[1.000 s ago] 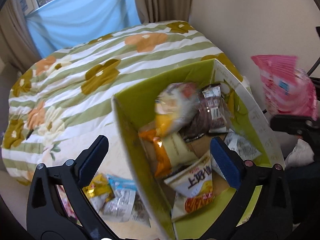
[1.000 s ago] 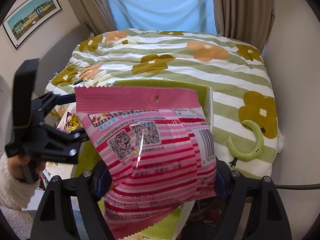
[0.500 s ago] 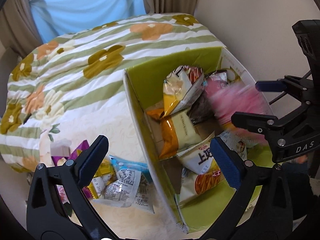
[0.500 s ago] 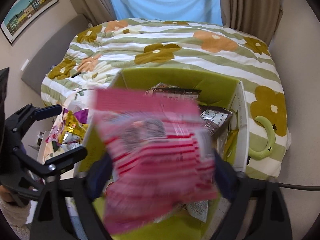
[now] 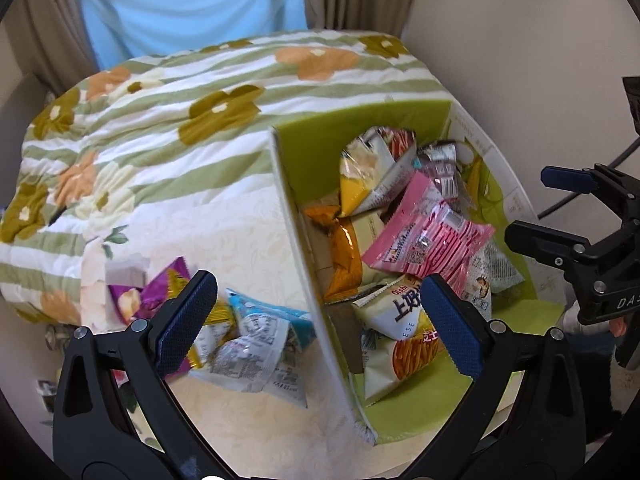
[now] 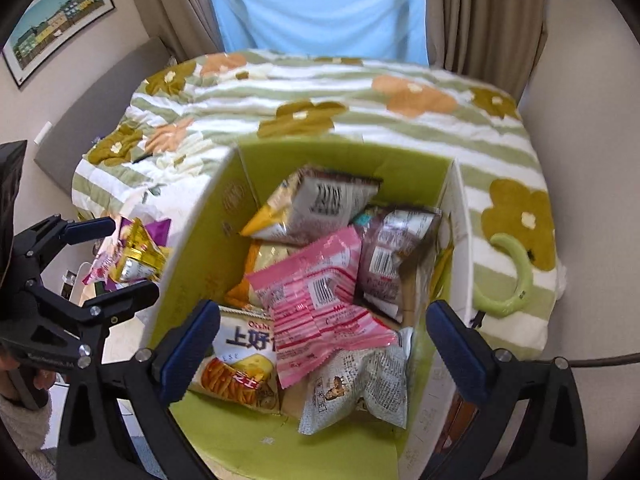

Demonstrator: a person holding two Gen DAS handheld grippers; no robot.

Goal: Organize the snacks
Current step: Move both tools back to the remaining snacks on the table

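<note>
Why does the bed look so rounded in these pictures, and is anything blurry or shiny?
Both wrist views use fisheye lenses, so the striped quilt bulges and black corners frame each picture. In the left wrist view, the loose packets outside the green box look slightly smeared. In the right wrist view, the pink packet is soft-edged, and window light glints off the foil bags.

Bed w/ floral striped quilt (image 6: 360, 120), blue-covered window (image 6: 320, 4), beige curtains (image 6: 480, 12), framed pic (image 6: 56, 16) on wall.
</note>
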